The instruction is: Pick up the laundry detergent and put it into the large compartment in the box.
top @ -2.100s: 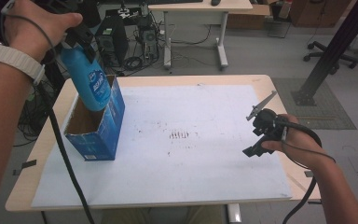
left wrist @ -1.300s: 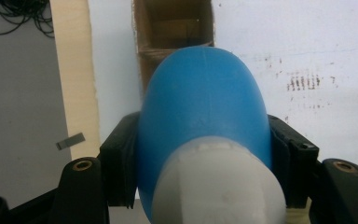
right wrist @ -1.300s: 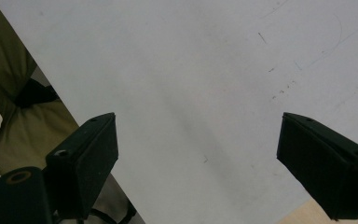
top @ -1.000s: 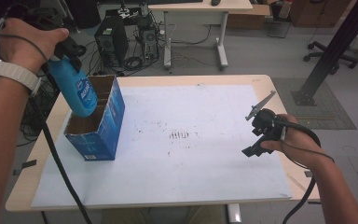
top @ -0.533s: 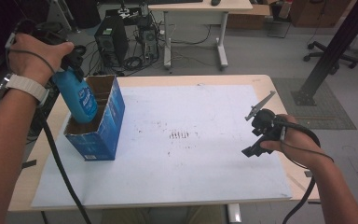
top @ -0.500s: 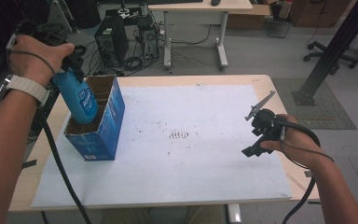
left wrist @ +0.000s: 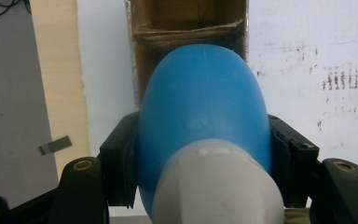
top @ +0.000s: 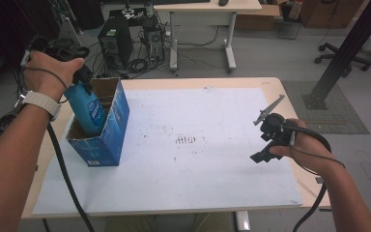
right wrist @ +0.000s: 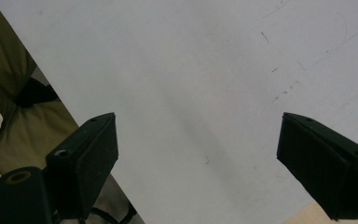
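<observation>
Down goes the blue bottle [top: 88,108] since a sec ago, now partway inside the blue cardboard box [top: 107,140] at the table's [top: 222,82] left edge. L gripper [top: 79,77] clamped on it; R gripper [right wrist: 198,154] wide open, empty, near right edge.

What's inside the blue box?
The blue bottle goes down into the open blue box, held by the left gripper. Brown cardboard walls show inside. The bottle's lower end and the box's floor are hidden.
</observation>
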Tool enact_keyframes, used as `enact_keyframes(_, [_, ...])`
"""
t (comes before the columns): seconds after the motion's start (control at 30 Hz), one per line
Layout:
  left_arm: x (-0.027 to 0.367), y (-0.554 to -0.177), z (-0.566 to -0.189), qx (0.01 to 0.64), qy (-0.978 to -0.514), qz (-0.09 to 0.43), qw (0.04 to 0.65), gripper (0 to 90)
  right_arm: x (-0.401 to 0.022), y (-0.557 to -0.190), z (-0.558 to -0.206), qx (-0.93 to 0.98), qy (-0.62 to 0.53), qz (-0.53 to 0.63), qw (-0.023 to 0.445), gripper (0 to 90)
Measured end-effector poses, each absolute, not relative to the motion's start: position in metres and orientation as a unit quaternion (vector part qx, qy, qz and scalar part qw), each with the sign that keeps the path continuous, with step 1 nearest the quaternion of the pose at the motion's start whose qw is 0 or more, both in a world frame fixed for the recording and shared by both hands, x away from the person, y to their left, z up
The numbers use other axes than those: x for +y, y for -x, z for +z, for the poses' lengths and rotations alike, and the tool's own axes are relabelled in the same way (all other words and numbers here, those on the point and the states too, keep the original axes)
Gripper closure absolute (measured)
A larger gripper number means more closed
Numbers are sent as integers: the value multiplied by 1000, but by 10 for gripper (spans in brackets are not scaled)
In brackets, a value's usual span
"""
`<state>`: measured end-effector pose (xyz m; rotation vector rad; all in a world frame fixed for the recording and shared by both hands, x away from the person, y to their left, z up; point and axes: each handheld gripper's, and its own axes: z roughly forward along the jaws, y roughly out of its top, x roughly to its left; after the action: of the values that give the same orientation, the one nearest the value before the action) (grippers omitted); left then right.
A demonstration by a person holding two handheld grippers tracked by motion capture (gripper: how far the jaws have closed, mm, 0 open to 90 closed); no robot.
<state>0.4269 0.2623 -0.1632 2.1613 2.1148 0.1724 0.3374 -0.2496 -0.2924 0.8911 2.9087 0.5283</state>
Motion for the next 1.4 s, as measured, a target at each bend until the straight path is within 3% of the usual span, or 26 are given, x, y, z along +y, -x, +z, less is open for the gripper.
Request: enact_keyframes(1.4, [259,-430,-238,696,-713,73,43,375,-250,-337,-297,941,-294,167,21,126])
